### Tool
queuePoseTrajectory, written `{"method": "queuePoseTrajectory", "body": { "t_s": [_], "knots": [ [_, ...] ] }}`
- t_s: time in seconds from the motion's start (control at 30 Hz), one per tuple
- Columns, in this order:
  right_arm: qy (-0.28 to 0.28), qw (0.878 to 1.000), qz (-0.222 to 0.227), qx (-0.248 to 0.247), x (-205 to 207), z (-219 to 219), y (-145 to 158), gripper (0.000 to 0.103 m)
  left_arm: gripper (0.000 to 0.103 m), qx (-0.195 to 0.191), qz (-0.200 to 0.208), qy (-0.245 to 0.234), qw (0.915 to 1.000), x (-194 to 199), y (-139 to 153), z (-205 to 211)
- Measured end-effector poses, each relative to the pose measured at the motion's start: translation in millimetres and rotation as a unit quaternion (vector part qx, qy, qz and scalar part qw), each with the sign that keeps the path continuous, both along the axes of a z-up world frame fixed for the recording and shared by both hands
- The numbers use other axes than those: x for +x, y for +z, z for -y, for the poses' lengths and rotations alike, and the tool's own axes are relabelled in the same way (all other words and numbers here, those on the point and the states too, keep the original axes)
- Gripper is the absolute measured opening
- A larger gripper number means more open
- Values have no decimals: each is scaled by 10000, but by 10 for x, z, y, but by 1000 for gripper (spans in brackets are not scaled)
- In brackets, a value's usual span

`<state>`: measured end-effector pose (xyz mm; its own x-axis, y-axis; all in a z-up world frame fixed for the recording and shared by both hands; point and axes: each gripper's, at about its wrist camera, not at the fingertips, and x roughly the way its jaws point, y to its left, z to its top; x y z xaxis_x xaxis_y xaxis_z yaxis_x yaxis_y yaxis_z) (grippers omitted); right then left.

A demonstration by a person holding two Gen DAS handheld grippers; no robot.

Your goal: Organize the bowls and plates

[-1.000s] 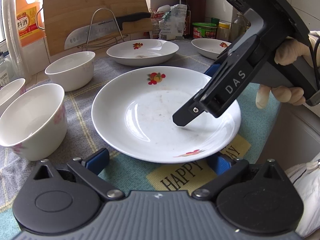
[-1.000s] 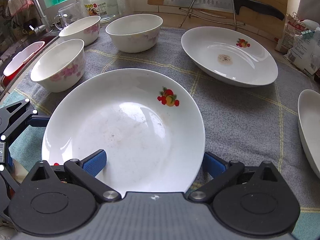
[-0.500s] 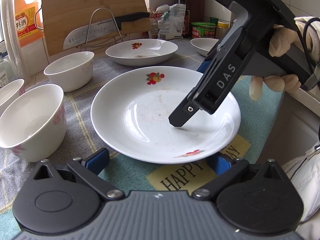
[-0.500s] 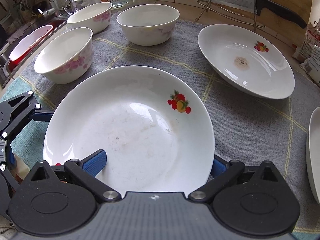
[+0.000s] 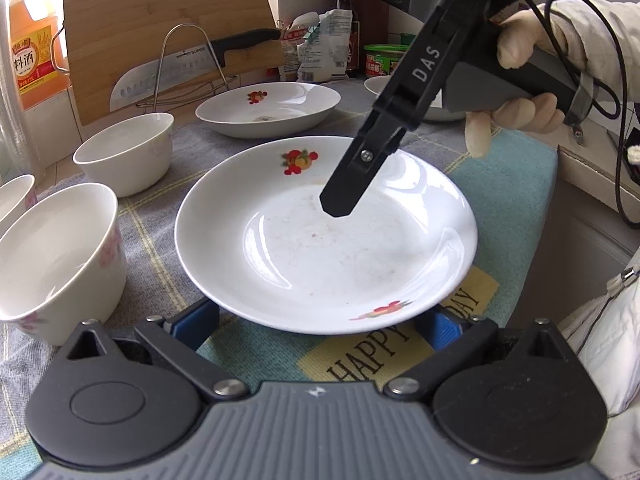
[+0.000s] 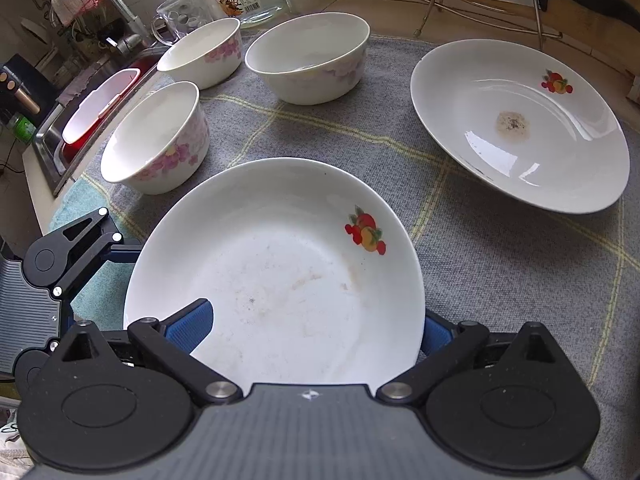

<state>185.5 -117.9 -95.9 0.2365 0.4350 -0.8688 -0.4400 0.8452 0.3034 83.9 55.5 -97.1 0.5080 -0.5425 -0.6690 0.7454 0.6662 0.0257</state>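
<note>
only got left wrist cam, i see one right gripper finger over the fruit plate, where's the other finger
Observer: In the right wrist view, the right gripper straddles the rim of the fruit-print plate. One blue pad lies over the plate's inside. The other pad sits outside the rim, partly hidden behind it.
Operator: clamped yet
Observer: No, the jaws stand wide apart.
Operator: third bowl on my left is cut off, is it whole
Observer: Yes, that floral bowl shows whole and upright, and it is the one nearest the sink.
</note>
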Motion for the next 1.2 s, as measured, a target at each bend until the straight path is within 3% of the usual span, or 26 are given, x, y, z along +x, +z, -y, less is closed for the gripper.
{"method": "queuePoseTrajectory", "body": {
  "t_s": [0.5,1.2],
  "knots": [
    [26,9959,-634,646,269,122,-22,103,100,101,69,-236,9996,19,29,18],
    [169,9957,-617,677,320,93,-32,103,100,159,14,-449,9989,81,45,1]
  ]
}}
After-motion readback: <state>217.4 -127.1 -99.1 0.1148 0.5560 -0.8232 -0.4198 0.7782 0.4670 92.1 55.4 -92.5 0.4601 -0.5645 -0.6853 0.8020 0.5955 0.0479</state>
